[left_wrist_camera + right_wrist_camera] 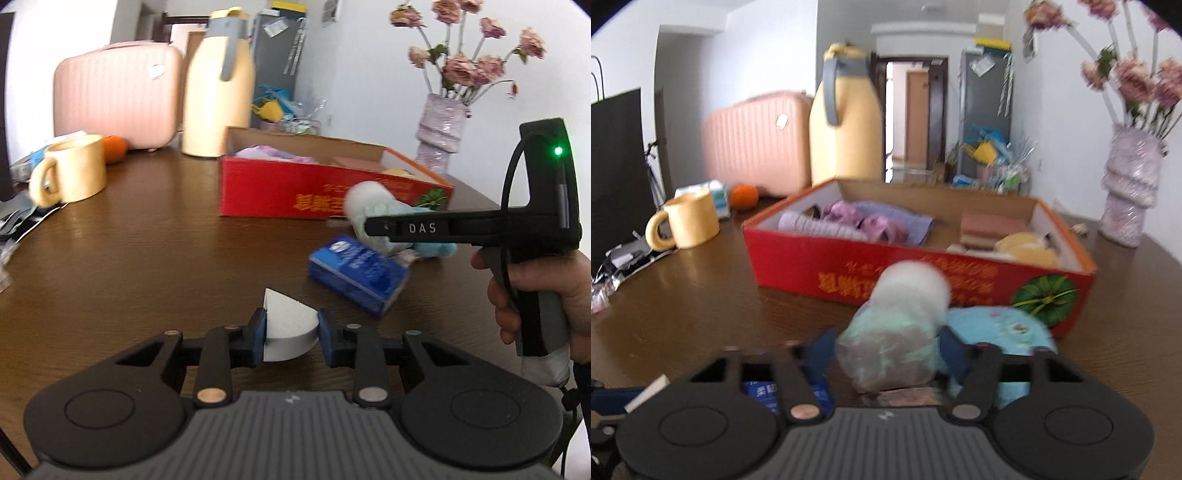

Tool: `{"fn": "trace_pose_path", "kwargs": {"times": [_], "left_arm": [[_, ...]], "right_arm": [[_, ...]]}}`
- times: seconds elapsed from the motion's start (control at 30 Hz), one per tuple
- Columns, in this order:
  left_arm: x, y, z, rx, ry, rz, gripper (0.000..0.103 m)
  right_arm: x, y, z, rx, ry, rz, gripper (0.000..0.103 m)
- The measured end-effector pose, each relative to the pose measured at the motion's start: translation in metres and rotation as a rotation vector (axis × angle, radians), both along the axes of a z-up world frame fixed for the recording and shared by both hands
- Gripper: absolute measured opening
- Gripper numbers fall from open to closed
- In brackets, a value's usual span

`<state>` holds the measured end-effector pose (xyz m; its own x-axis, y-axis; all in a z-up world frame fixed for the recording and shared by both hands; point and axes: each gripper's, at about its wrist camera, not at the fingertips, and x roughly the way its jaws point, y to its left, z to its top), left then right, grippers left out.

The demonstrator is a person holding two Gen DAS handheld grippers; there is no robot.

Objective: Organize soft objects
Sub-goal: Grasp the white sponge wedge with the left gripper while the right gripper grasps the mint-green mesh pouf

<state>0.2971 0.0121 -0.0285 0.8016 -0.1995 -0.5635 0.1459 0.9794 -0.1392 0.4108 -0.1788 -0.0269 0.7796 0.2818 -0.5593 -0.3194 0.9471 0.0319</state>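
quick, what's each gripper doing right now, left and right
Left gripper: closed on the white half-round sponge.
Right gripper: closed on the pale green soft bundle with a white fluffy top.

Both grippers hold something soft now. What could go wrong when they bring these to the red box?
1. The left gripper pinches the white foam wedge only at its edges; it might twist out.
2. The right gripper squeezes a bulging plush toy; it may slip.
3. The red box already holds items, so its near wall could catch the toy.
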Motion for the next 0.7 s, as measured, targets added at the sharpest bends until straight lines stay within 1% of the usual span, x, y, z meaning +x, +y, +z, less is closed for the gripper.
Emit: {"fn": "trace_pose_path", "kwargs": {"times": [0.03,0.07,0.1,0.13,0.27,0.37,0.53,0.7], "left_arm": [[-0.001,0.003,0.001,-0.005,0.003,0.008,0.03],[-0.003,0.005,0.002,-0.009,0.001,0.012,0.03],[-0.005,0.006,0.004,-0.01,-0.004,0.014,0.03],[-0.008,0.007,0.006,-0.007,-0.009,0.015,0.03],[-0.024,0.002,0.016,-0.009,-0.039,0.007,0.03],[-0.038,-0.008,0.024,-0.009,-0.063,-0.02,0.03],[-0.063,-0.031,0.037,0.008,-0.099,-0.082,0.03],[-0.086,-0.052,0.049,0.019,-0.137,-0.131,0.03]], "right_arm": [[0.001,0.002,-0.002,-0.011,0.007,0.006,0.037],[-0.002,0.002,-0.001,-0.019,-0.001,0.009,0.036],[-0.007,0.0,0.0,-0.016,-0.01,0.011,0.031],[-0.012,-0.003,0.003,-0.007,-0.017,0.016,0.028],[-0.045,-0.014,0.024,-0.015,-0.079,0.019,0.028],[-0.078,-0.029,0.04,0.011,-0.114,0.011,0.028],[-0.135,-0.059,0.052,0.059,-0.121,-0.033,0.028],[-0.184,-0.081,0.053,0.069,-0.126,-0.049,0.028]]}}
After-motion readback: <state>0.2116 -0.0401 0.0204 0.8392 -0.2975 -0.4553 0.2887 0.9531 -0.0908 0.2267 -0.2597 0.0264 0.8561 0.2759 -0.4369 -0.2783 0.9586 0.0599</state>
